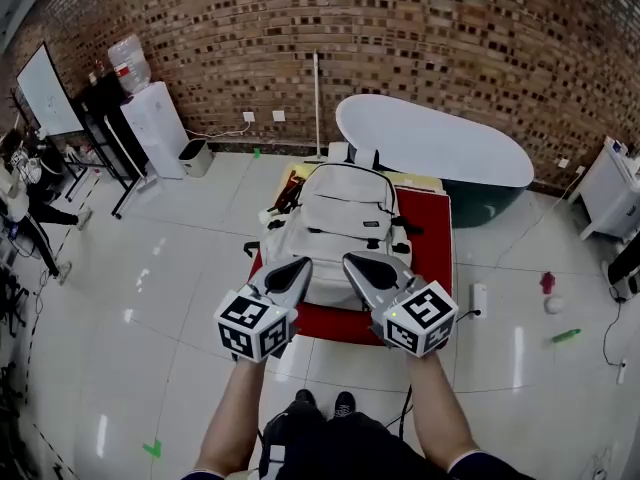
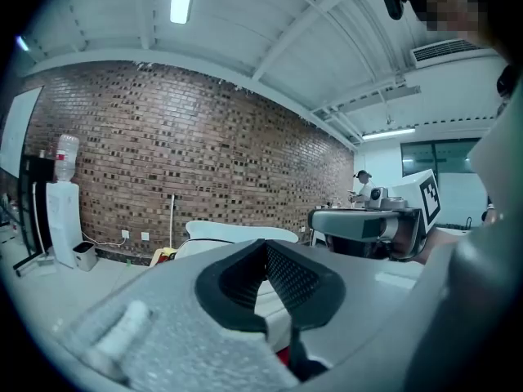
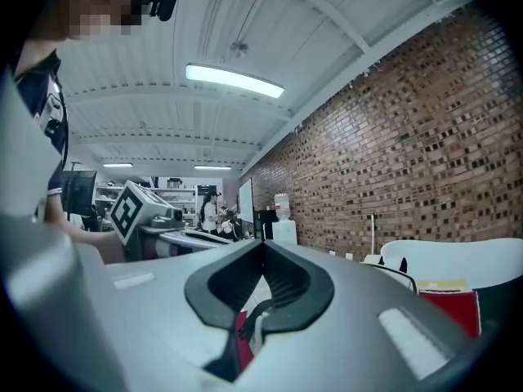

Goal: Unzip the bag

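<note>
**Both grippers shut and empty at the near end of the bag**

The bag (image 1: pixel 345 216), a white backpack, lies flat on a red-topped table (image 1: pixel 436 243) in the middle of the tiled floor (image 1: pixel 150 298). A white bathtub (image 1: pixel 440 150) stands just beyond the table, against the brick wall (image 1: pixel 400 38). A water dispenser (image 1: pixel 155 126) stands far off to the left.

The left gripper (image 1: pixel 302 265) and the right gripper (image 1: pixel 352 261) are held side by side, near each other, their tips over the bag's near end in the head view. The fingers (image 2: pixel 222 288) of the left gripper are pressed together with nothing between them. The right gripper's fingers (image 3: pixel 315 288) are likewise together and empty.
</note>
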`<state>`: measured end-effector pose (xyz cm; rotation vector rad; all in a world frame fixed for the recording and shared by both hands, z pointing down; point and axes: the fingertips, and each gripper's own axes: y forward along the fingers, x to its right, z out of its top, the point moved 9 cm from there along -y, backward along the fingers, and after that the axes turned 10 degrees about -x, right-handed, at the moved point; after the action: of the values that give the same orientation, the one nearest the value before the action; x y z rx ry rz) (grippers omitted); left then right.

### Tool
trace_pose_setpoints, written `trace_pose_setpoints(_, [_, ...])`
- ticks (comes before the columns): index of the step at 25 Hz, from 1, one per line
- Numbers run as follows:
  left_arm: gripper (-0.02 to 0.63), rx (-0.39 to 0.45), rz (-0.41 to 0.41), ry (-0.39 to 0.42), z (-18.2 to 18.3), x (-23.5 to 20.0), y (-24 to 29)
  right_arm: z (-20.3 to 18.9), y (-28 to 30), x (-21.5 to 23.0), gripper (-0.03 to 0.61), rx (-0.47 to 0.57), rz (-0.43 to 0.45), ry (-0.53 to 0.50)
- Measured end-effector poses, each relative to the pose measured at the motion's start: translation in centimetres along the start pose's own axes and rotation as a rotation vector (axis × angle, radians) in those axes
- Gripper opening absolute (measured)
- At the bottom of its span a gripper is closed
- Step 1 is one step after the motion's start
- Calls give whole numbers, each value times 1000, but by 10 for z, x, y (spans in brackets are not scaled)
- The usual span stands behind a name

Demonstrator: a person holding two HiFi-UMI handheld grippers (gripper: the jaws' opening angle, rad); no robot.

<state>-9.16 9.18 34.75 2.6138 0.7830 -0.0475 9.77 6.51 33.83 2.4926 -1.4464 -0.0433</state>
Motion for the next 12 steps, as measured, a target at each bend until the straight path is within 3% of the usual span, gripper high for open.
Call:
trace_pose_setpoints(6, [-3, -26, 36, -6, 9, -47, 31, 3, 38, 45, 5, -39, -14, -17])
trace_pose_setpoints(12, [-3, -83, -5, -41, 14, -109, 80, 6, 86, 84, 6, -123, -40, -22])
